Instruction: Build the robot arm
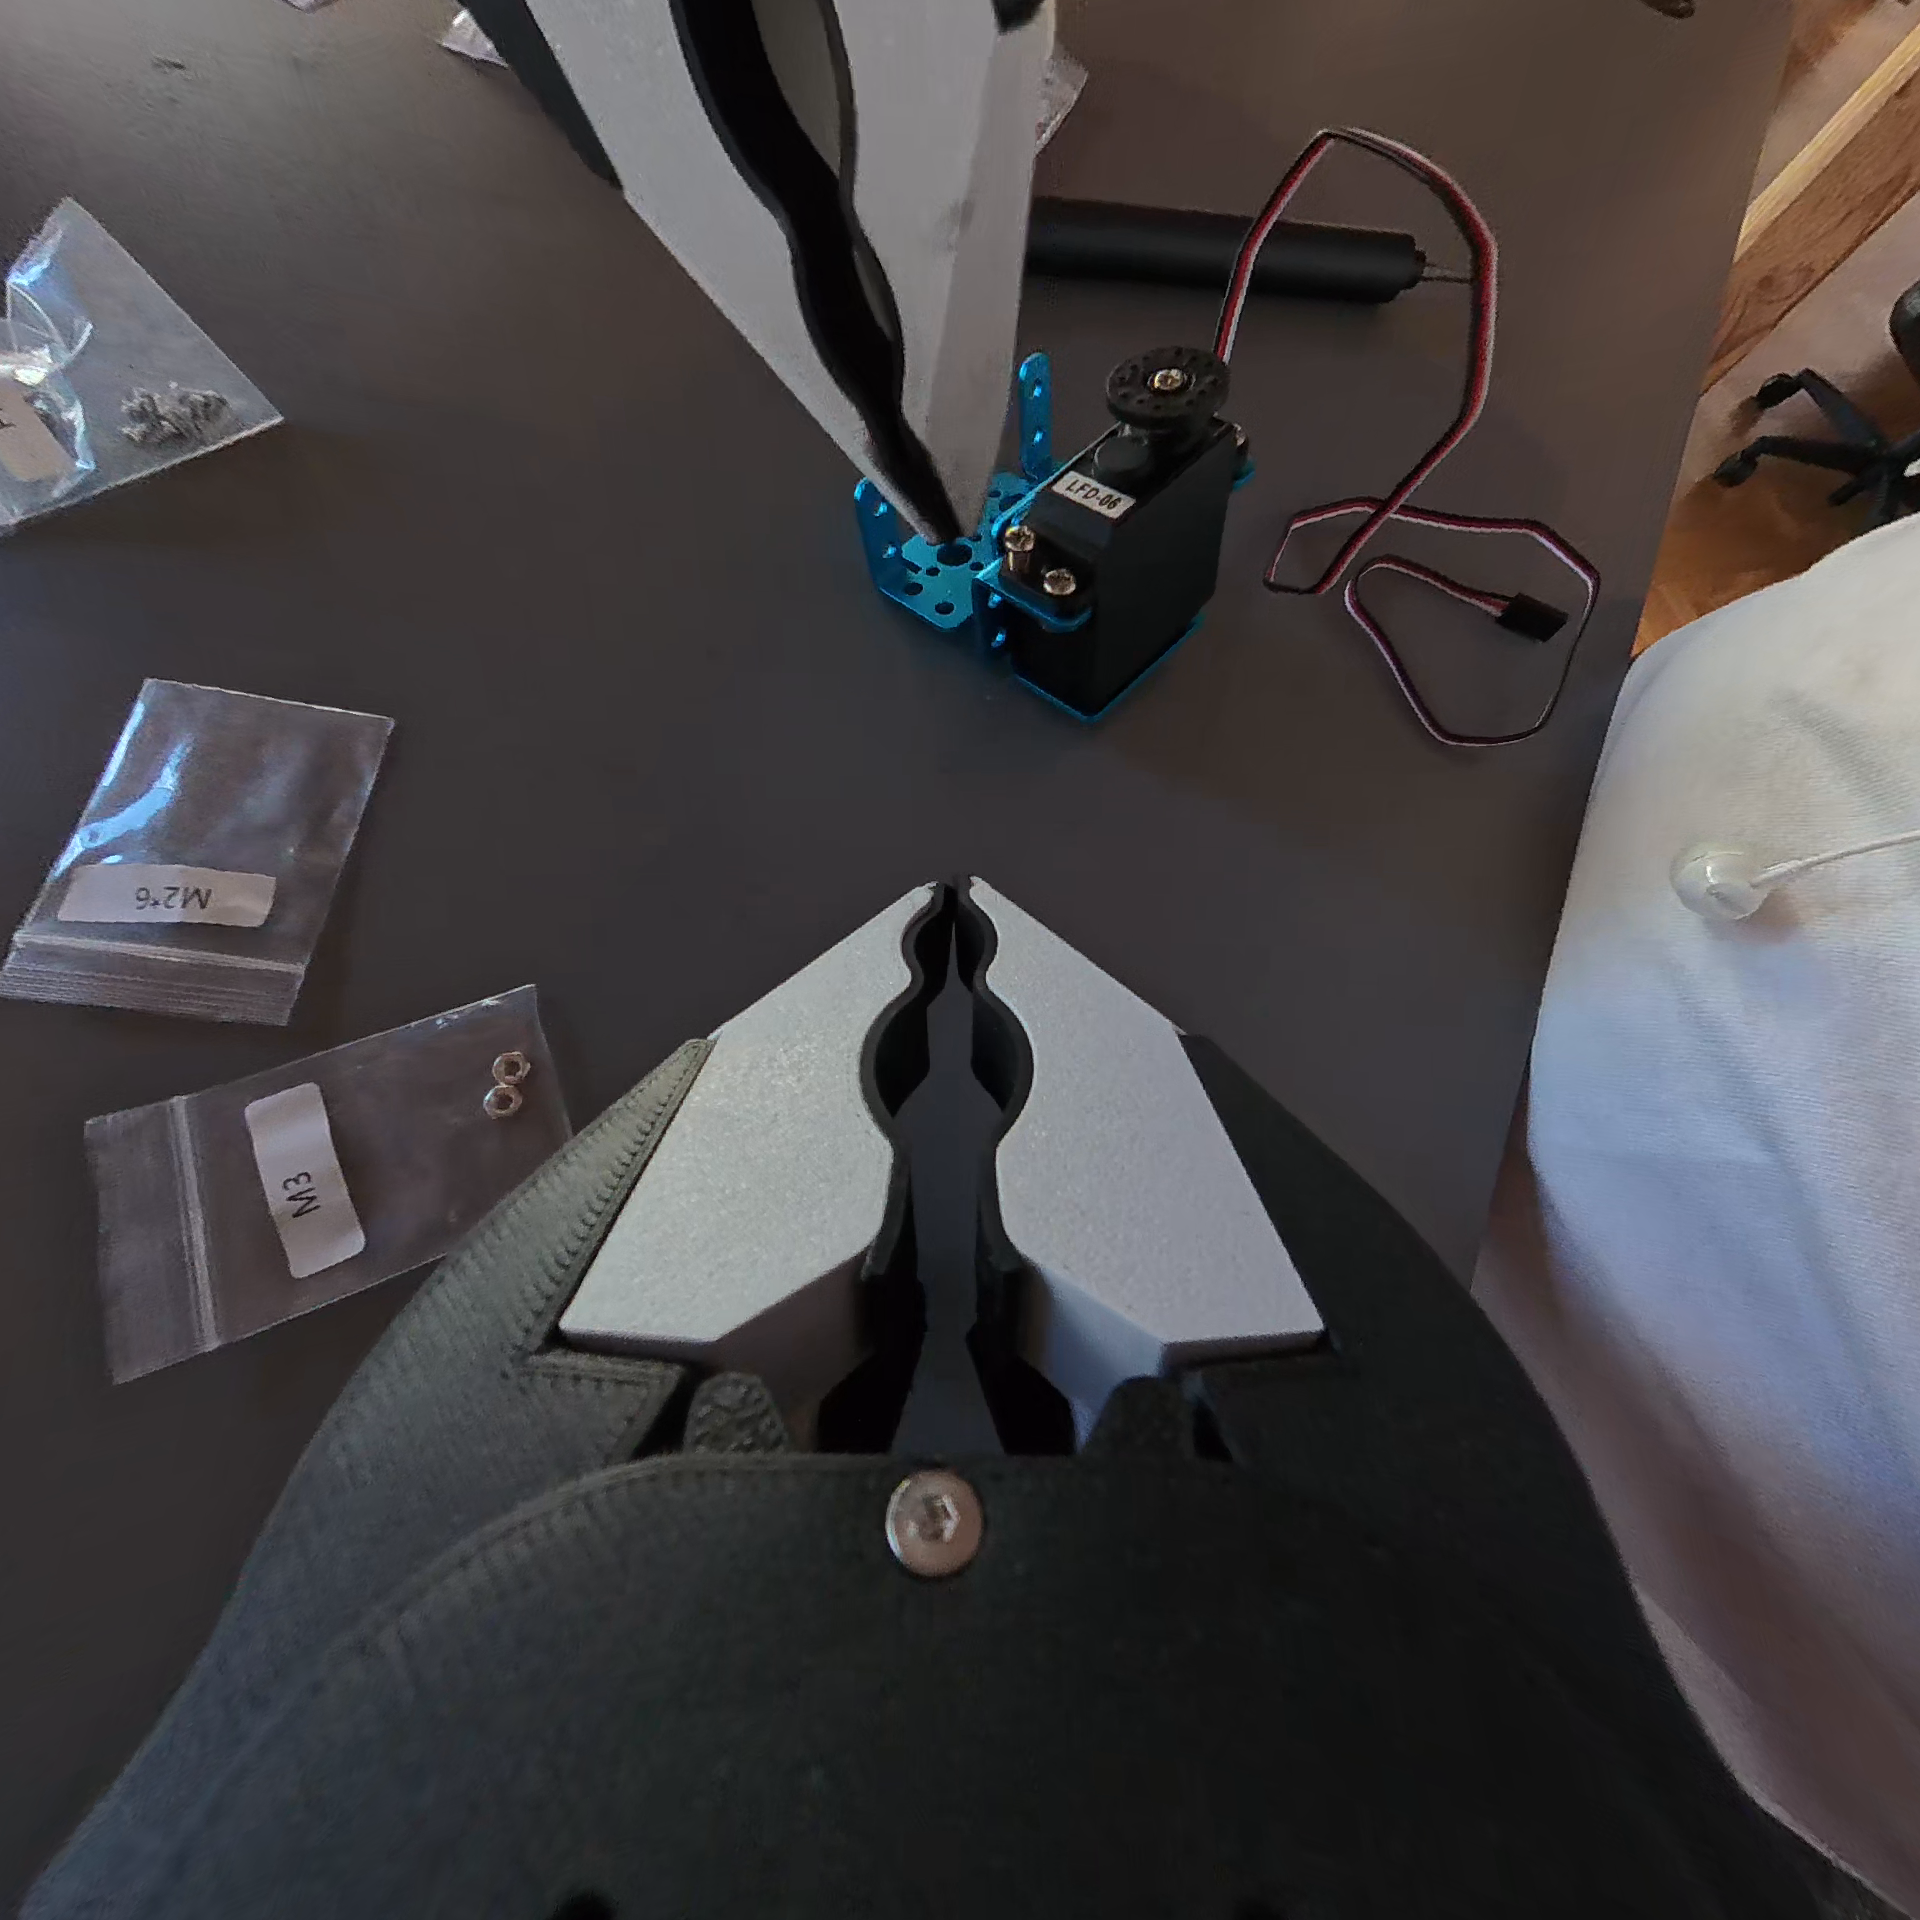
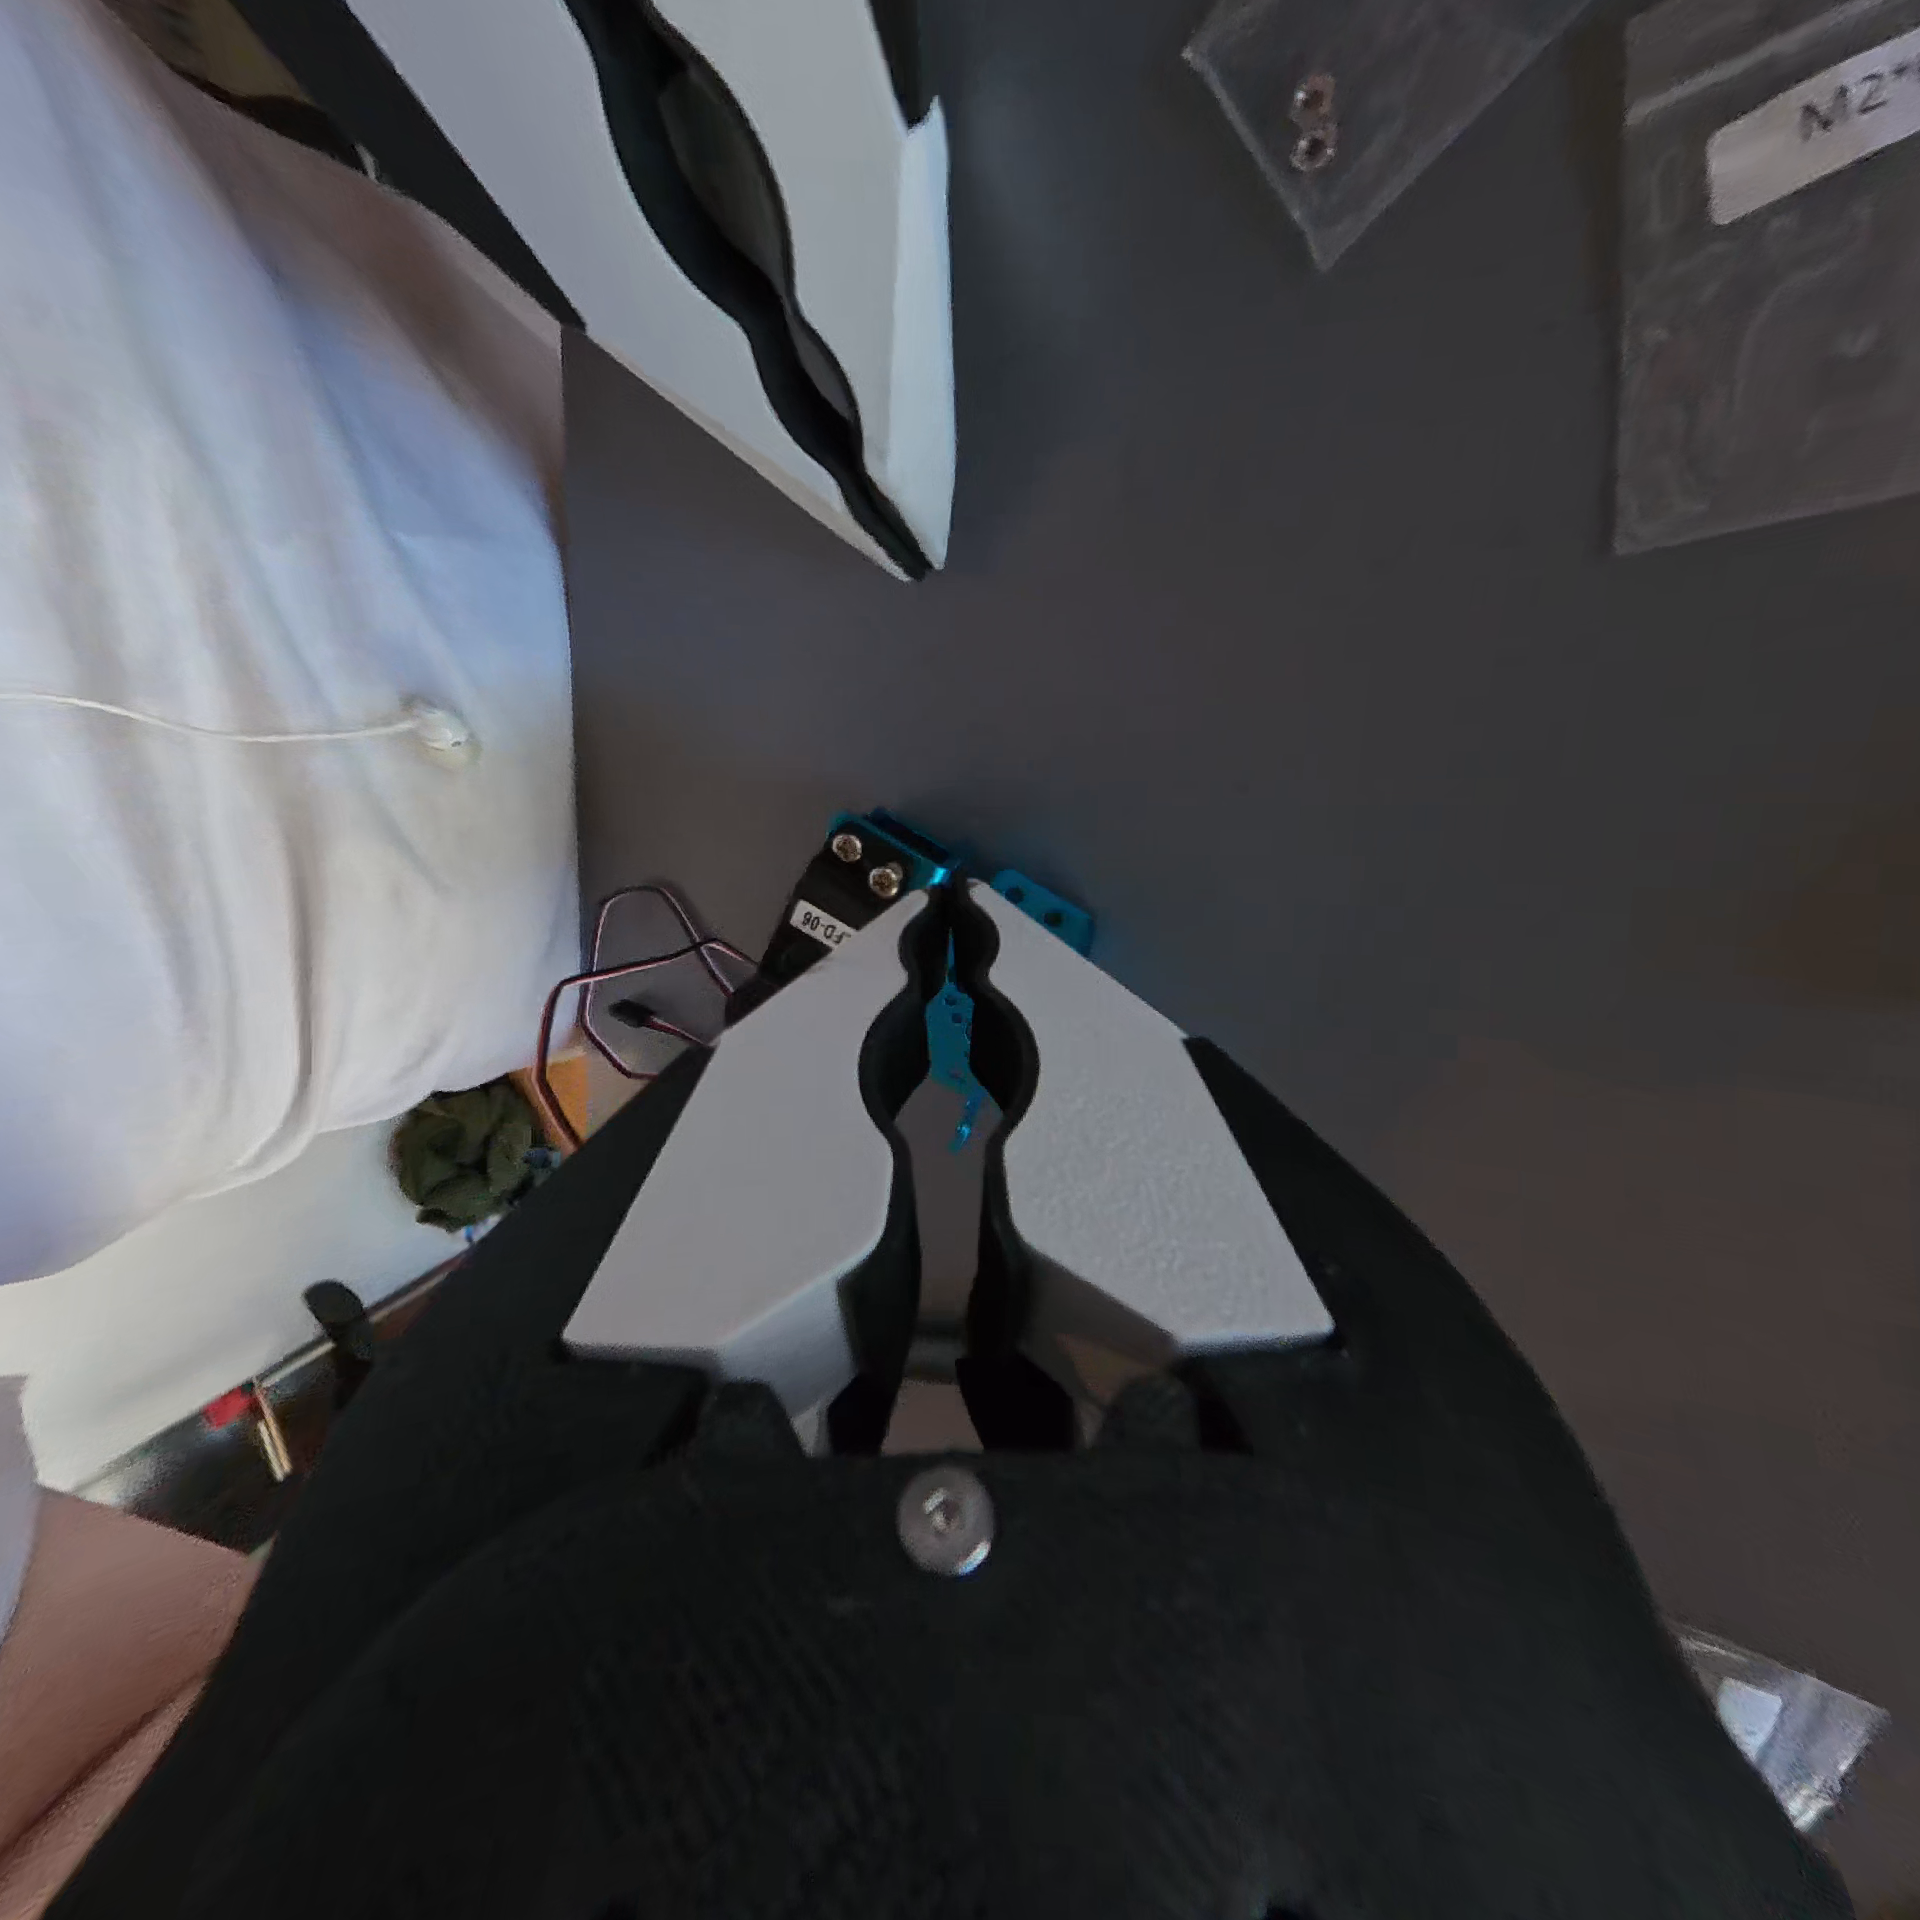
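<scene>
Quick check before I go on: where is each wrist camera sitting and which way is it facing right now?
Left wrist view: behind the shut, empty left gripper, above the dark table, facing the servo; a white-clothed torso at right.
Right wrist view: behind the right gripper, pointing down, shut on the blue bracket; torso at left.
Shared: servo, bracket, cable, both grippers, parts bags.

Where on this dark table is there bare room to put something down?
The widest bare patch of the table lies between the shut left gripper, the plastic bags on its left and the blue bracket. It is crowded around the servo, where the right gripper clamps the bracket and the cable loops beside it.
</scene>
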